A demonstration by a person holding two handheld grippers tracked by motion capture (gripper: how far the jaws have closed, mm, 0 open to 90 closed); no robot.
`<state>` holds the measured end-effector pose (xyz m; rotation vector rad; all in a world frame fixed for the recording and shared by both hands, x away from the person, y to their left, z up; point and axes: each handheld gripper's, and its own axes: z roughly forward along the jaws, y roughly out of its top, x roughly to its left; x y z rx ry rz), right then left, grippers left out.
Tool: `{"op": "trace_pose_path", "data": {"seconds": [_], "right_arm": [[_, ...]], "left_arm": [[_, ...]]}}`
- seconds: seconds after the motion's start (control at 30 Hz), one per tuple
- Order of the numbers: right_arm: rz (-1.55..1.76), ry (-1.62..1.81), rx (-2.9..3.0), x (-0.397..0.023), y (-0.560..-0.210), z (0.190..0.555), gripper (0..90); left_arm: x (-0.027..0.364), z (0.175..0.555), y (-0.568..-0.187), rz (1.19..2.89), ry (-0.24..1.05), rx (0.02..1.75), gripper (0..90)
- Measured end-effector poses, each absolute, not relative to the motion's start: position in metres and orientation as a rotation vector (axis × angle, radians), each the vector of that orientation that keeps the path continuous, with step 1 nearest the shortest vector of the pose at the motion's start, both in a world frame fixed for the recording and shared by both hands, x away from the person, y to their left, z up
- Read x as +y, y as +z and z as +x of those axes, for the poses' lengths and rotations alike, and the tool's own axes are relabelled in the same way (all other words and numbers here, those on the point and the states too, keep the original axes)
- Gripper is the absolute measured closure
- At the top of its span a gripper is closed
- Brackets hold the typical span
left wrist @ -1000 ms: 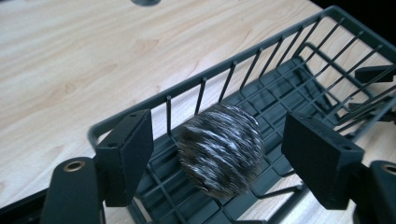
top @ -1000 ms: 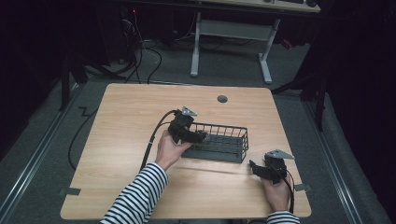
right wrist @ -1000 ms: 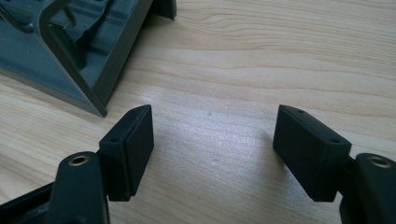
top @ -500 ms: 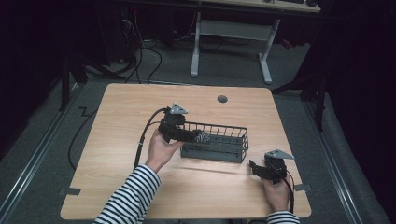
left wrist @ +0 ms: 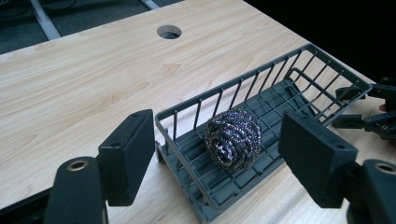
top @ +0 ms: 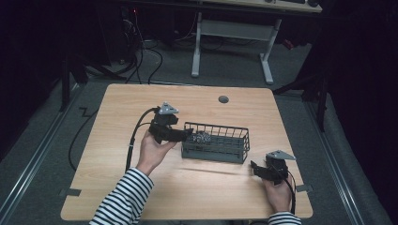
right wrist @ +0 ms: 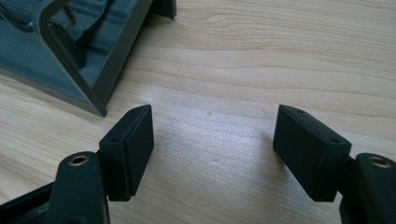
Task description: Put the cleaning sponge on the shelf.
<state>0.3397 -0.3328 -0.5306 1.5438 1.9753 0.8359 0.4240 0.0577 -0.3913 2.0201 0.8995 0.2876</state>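
Down by the near right corner the right gripper (top: 257, 168) had not budged from the table (top: 117, 140), jaws parted over bare wood just beside the basket's (top: 213, 152) corner. The left gripper (top: 184, 134) had slid back a touch toward the basket's left end, where it hovered with its jaws spread wide and empty, the striped sleeve (top: 123, 199) angling up behind it. Beyond those jaws the steel scourer (left wrist: 232, 138) sat inside the basket, at its left end.
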Motion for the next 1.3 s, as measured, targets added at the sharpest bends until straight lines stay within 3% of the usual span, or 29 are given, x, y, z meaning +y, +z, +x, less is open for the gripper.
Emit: {"op": "trace_pose_path", "data": {"seconds": [1.3], "right_arm": [[1.540,0.833,1.976,-0.333,-0.531,0.340,29.0]], "left_arm": [[0.132,0.398,-0.391,1.918,0.326,1.019,28.1]]}}
